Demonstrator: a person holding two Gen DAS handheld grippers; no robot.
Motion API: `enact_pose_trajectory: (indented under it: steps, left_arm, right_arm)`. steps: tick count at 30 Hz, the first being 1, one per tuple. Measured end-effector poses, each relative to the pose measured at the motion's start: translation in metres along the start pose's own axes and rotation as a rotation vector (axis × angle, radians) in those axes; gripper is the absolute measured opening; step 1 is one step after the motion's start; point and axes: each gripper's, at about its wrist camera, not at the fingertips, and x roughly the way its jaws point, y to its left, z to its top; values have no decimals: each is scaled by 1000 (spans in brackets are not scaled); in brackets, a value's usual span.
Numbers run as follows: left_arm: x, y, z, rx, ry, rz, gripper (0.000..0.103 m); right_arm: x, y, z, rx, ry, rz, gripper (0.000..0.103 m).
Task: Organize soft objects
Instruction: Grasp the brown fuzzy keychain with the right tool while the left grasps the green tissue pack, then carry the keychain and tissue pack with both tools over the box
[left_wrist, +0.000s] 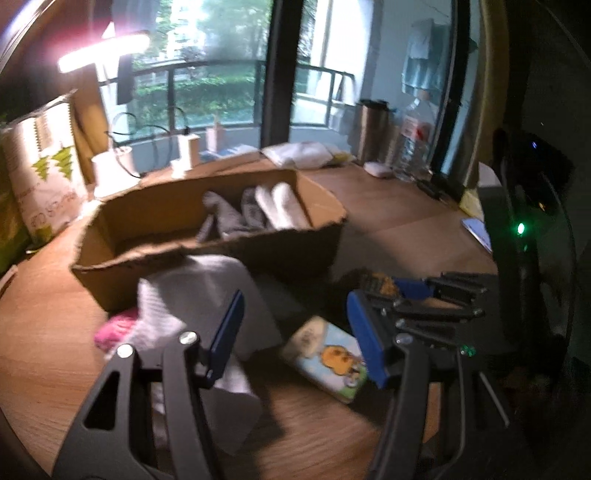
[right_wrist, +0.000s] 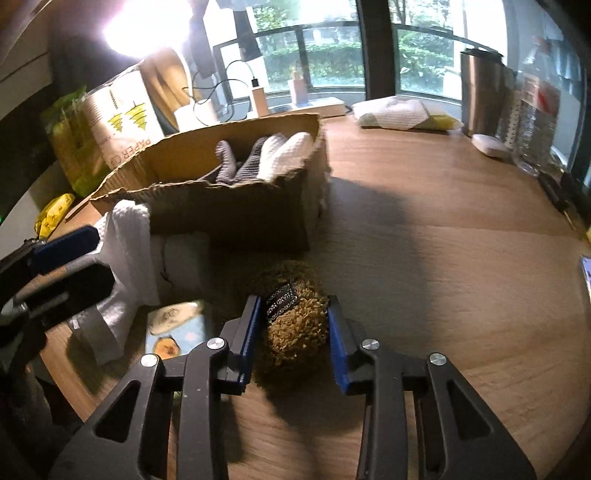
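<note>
The right gripper (right_wrist: 291, 332) has its blue-padded fingers (right_wrist: 246, 332) on either side of a curly tan plush bundle with a dark patterned band (right_wrist: 295, 325) lying on the round wooden table (right_wrist: 443, 277). The pads sit right against its sides; whether they are truly squeezing it I cannot tell.

The left gripper (left_wrist: 295, 332) hovers with its jaws spread and nothing between them. Below it lies a folded white waffle-weave towel (left_wrist: 207, 288), and its left pad (left_wrist: 227, 328) stands in front of that cloth. A pink knitted piece (left_wrist: 110, 330) peeks out from under the towel's left edge. Just right of the towel lies a small flat pack printed with a yellow cartoon figure on pale blue (left_wrist: 327, 356).

Behind the towel stands an open brown cardboard box (left_wrist: 177, 218) with torn rims. At its right end, rolled grey cloths (left_wrist: 236, 214) and rolled white cloths (left_wrist: 282, 205) stand side by side; its left part looks bare.

Further out, near the window, lie another folded white cloth (right_wrist: 399, 112), a steel tumbler (right_wrist: 480, 92) and a clear plastic water bottle (right_wrist: 535, 110). A paper-cup sleeve printed with green trees (left_wrist: 44, 173) stands left of the box.
</note>
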Motion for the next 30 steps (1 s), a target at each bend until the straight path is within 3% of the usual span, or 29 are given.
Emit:
enact_pose_trajectory:
  steps: [4, 8, 16, 27, 30]
  left_arm:
    - [13, -12, -5, 30, 64, -59, 60]
    - [28, -23, -13, 82, 131, -65, 74]
    - [41, -18, -22, 113, 178, -81, 79]
    - [42, -29, -30, 188, 175, -72, 78]
    - [38, -29, -30, 189, 162, -84, 72]
  right_arm:
    - [-9, -14, -8, 34, -20, -9, 35]
    - [-17, -25, -15, 60, -34, -15, 35]
    - [-21, -30, -18, 69, -49, -16, 35]
    - [-25, -28, -14, 61, -64, -30, 34]
    - [-28, -25, -12, 52, -73, -38, 33]
